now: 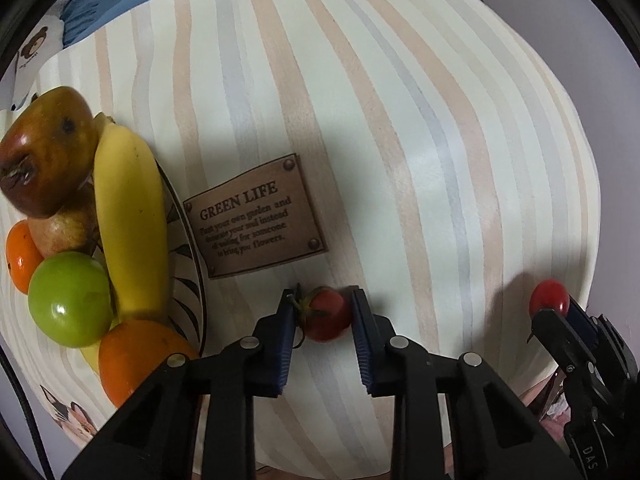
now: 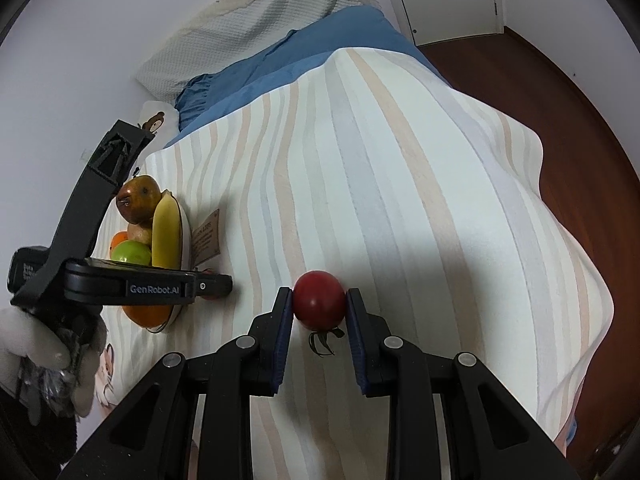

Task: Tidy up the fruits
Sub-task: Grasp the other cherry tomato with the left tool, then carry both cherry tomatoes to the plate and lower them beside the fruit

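Red tomato [image 1: 326, 314] pinched in my L gripper [image 1: 323, 312] jaws, low on striped tabletop [image 1: 400, 140], just right of fruit plate [image 1: 188, 248]. R gripper [image 2: 319, 306] jaws clamp 2nd tomato [image 2: 319, 300], ready for plate w/ banana [image 1: 130, 220].

Left hand-held gripper [image 1: 323, 312] points straight down, its blue pads pressed against both sides of a small tomato [image 1: 326, 314]. Right hand-held gripper [image 2: 319, 307] slants downward, clamped on another tomato [image 2: 319, 305]. A gloved hand [image 2: 44, 364] holds the left handle.

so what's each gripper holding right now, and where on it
Left gripper: a red tomato, clamped across its sides. Right gripper: another red tomato, also gripped by its sides.
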Tool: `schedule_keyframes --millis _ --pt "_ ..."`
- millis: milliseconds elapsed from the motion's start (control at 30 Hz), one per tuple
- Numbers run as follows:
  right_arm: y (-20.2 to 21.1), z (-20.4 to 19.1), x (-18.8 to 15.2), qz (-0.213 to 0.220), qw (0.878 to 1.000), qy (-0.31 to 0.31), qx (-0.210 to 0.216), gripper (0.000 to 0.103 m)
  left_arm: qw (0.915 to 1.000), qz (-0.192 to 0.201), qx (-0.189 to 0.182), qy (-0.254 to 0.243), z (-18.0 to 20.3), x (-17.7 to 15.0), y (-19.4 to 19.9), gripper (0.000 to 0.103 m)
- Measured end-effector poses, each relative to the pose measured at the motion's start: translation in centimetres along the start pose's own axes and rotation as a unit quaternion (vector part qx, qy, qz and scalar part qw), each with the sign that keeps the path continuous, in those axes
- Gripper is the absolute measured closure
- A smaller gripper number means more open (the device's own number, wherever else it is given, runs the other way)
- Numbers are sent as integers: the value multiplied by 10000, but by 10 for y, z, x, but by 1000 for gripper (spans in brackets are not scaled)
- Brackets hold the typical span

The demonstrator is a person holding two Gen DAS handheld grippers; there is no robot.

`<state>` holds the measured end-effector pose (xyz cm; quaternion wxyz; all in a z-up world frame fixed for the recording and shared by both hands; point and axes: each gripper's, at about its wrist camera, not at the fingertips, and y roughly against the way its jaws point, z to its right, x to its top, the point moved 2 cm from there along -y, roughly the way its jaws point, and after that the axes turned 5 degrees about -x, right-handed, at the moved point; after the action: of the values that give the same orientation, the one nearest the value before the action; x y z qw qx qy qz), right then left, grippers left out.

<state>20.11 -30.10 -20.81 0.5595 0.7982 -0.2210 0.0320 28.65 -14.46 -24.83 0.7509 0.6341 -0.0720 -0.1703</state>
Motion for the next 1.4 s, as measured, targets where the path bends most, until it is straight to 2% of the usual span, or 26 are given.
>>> schedule_keyframes --millis 300,433,633,833,1033,1200,1400 --pt "14 -17 5 98 9998 186 72 75 9962 741 -388 223 -9 -45 63 79" --pt "20 -43 9 138 9988 394 250 75 9912 1127 -556 422 -35 -68 101 79" --pt "10 -100 19 31 9954 682 675 75 9829 1553 -460 878 -101 -85 148 79" --pt "-19 -165 34 -121 9908 990 917 75 9748 1582 -516 1488 -165 -84 138 79" --pt "-55 -214 45 -380 9865 1313 901 75 9686 1516 -698 1841 -211 -85 118 79" --pt "-78 -232 52 -529 9850 1480 709 75 9657 1438 -822 1999 -236 -90 105 79" --pt "-88 -216 37 -670 9879 1299 527 75 9657 1316 -970 2018 -250 -96 85 79"
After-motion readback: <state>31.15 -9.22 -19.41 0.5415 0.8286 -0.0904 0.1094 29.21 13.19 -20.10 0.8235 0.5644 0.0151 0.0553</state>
